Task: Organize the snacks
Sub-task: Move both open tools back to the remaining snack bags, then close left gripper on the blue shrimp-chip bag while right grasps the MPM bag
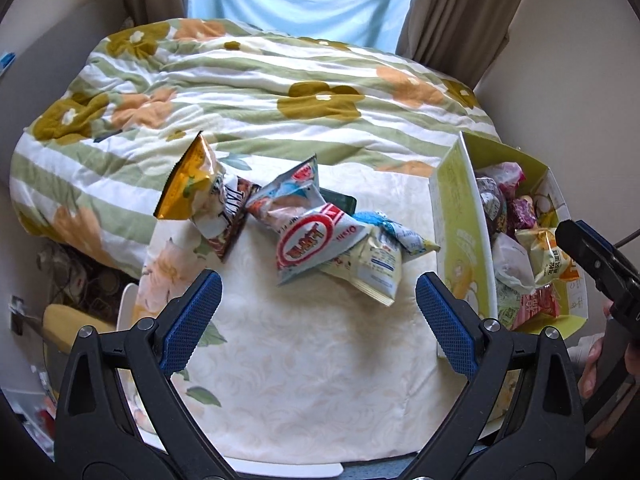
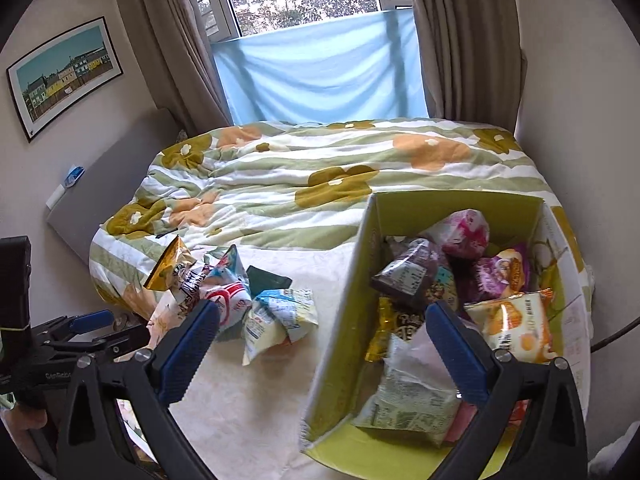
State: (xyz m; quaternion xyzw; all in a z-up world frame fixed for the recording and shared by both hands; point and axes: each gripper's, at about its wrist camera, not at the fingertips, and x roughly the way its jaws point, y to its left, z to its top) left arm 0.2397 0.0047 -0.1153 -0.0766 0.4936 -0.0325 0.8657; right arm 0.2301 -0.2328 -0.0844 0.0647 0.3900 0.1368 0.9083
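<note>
Snacks (image 1: 336, 236) beyond spread left fingers (image 1: 192, 320)

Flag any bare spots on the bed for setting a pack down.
Free: the cream floral sheet in front of the left gripper, bordered by the loose snack pile and the green cardboard box; also the striped flowered quilt behind. Crowded: the box interior under the right gripper and the pile itself.

Dark flat packet (image 1: 340, 202) mostly buried under the loose snack bags, kind not legible; lower snacks in the green box (image 2: 360, 248) covered by upper ones; box's near corner blurred in the right wrist view; hand (image 1: 596, 364) cut off at the frame edge.
</note>
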